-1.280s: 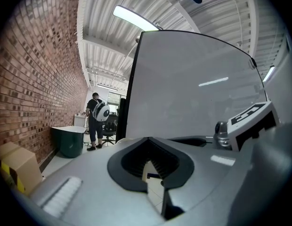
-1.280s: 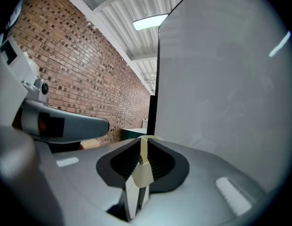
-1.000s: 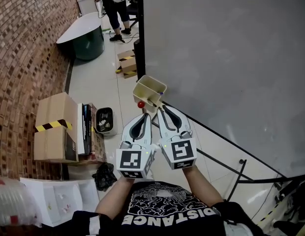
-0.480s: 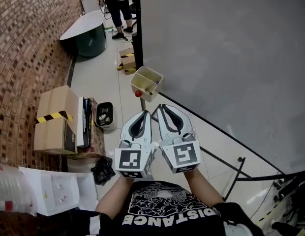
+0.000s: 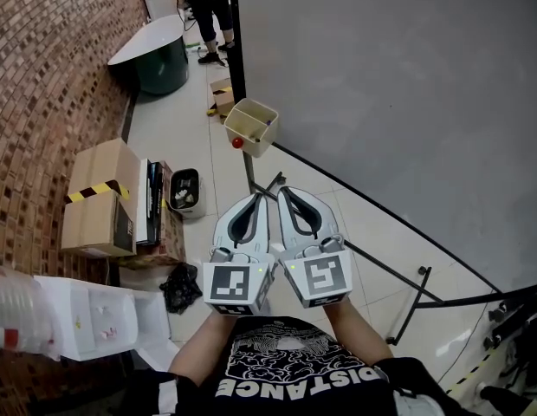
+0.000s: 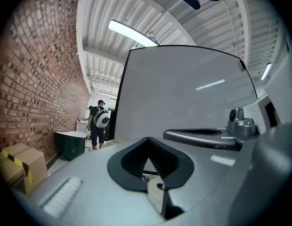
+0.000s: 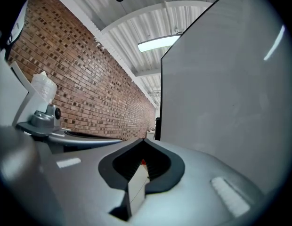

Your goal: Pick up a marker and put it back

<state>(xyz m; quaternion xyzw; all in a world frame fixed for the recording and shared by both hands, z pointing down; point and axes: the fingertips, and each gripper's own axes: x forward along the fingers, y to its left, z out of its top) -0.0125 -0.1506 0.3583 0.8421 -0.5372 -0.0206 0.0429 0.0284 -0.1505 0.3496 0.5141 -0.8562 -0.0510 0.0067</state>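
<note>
A beige holder tray [image 5: 252, 125] hangs at the lower left corner of the big grey whiteboard [image 5: 381, 85]. Marker ends show inside it, and a red round piece [image 5: 238, 143] sits at its front left corner. My left gripper [image 5: 258, 199] and right gripper [image 5: 284, 193] are held side by side in front of my chest, well short of the tray. Both are shut with nothing between the jaws. In the left gripper view the left gripper [image 6: 147, 140] points at the whiteboard. In the right gripper view the right gripper [image 7: 143, 142] has a red speck [image 7: 143, 163] showing behind its closed jaws.
Cardboard boxes [image 5: 100, 199] and a small black bin [image 5: 184, 189] stand along the brick wall at left. A white-topped table [image 5: 156, 46] and a person [image 5: 208, 7] are farther back. The whiteboard's stand legs [image 5: 407, 306] cross the floor at right.
The tray and whiteboard corner have slid up and away in the head view, so the grippers are farther from the tray. Both grippers stay shut and together.
</note>
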